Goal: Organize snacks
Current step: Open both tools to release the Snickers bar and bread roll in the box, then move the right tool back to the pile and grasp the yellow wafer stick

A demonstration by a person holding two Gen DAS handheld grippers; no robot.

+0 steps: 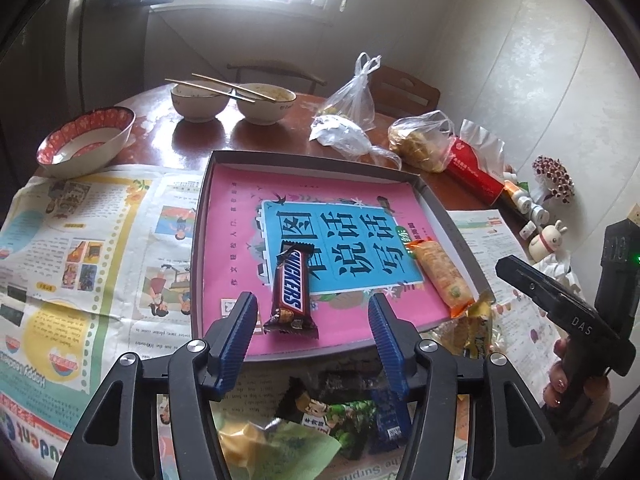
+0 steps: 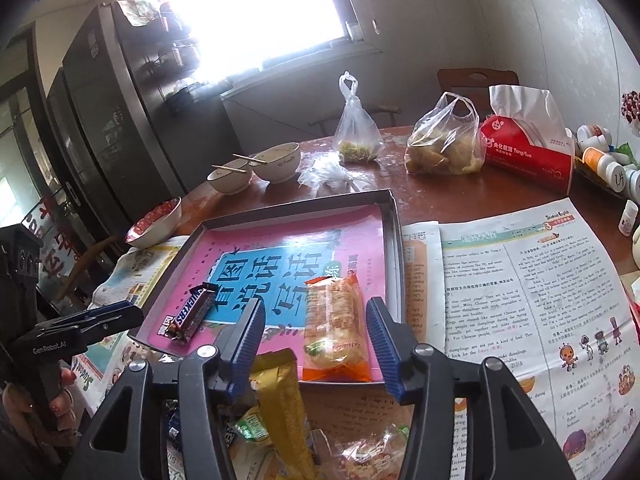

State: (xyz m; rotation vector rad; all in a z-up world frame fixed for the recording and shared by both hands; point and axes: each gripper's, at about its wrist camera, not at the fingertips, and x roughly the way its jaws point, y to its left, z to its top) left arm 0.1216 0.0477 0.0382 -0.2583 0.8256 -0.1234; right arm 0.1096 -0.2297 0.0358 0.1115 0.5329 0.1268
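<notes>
Both grippers hang empty over the tray (image 1: 448,220), fingers apart: the left gripper (image 1: 312,320) above the Snickers (image 1: 291,292) at the tray's 7 o'clock, the right gripper (image 2: 316,328) above the orange cracker pack (image 2: 335,330) at 5. More snacks wait in the pile (image 2: 280,408) at 6 o'clock, off the tray. I'd take the yellow bar (image 2: 280,396) by its middle and lay it parallel, between those two.

Home dining room: bowls (image 1: 234,101), fridge (image 2: 108,92).
</notes>
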